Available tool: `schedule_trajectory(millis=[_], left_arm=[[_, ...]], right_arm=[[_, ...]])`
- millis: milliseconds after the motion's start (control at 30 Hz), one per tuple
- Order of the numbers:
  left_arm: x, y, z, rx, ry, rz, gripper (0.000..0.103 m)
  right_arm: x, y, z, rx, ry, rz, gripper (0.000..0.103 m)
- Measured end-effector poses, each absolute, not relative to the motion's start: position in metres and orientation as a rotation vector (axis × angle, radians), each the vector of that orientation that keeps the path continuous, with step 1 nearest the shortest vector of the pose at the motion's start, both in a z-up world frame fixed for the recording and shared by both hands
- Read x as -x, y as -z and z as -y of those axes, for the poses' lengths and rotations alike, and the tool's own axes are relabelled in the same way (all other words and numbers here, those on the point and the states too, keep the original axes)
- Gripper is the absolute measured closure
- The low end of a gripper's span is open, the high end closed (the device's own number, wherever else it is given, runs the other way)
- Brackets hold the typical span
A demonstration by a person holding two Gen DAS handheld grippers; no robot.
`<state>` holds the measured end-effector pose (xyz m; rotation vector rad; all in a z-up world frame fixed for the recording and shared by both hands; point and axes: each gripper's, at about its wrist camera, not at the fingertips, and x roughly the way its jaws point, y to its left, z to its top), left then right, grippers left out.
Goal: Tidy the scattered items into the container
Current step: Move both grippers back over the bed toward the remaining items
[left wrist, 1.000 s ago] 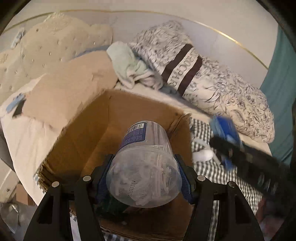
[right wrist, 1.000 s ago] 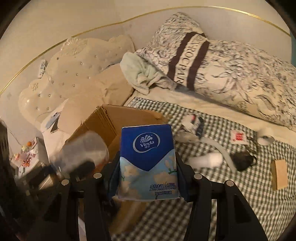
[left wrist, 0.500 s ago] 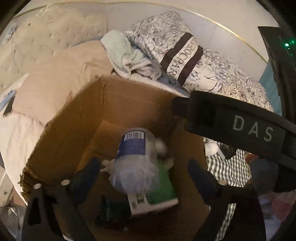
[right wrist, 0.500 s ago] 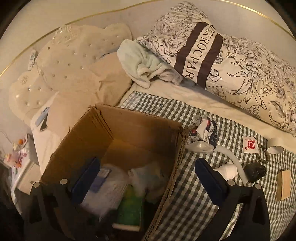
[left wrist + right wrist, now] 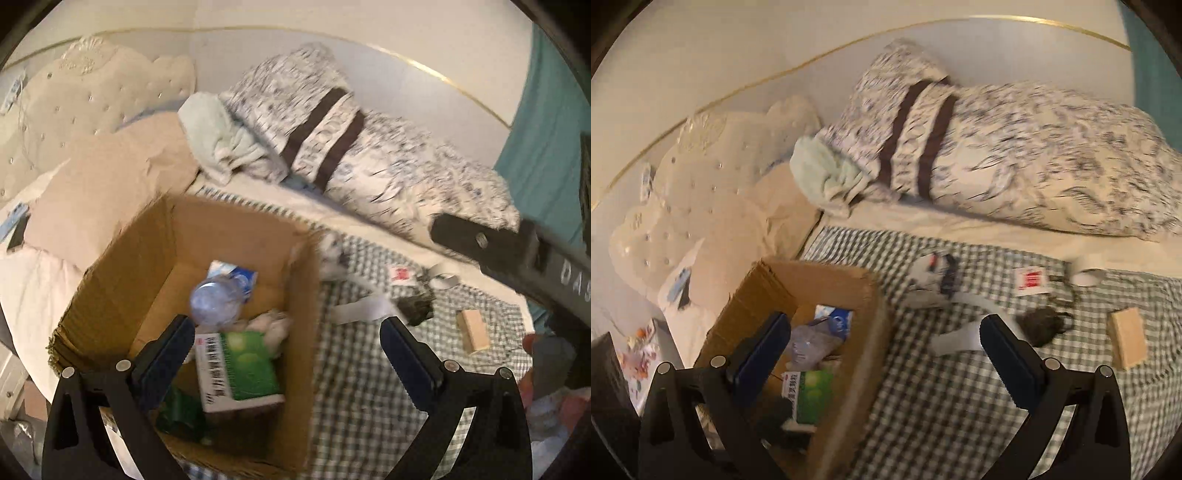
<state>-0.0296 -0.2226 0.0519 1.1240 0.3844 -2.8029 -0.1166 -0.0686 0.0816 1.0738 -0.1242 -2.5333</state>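
Two grippers, left (image 5: 286,341) and right (image 5: 884,338), spread empty over one cardboard box (image 5: 122,280); only the left view shows a stuffed toy (image 5: 271,326) inside.

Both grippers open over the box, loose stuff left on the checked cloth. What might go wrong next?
1. The brown cardboard box is already crowded with the clear plastic jar and green-and-white carton; later drops may pile up or bounce out.
2. The white strap lies partly under the right gripper; a grab could snag the small dark object.
3. Motion blur may spoil aim at the small tan block.
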Motion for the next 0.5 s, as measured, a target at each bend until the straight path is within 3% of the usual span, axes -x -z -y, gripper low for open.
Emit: schedule_trajectory(millis=[233, 500], left_arm=[[-0.005, -0.077, 0.152, -1.118, 2.872, -0.349, 0.000], [-0.052, -0.079, 0.067, -1.140, 2.940, -0.213, 0.000]], right_arm=[[0.057, -0.118, -0.041, -0.979, 2.685, 0.199, 0.000], [-0.019, -0.107, -0.158, -0.993, 2.792, 0.273, 0.000]])
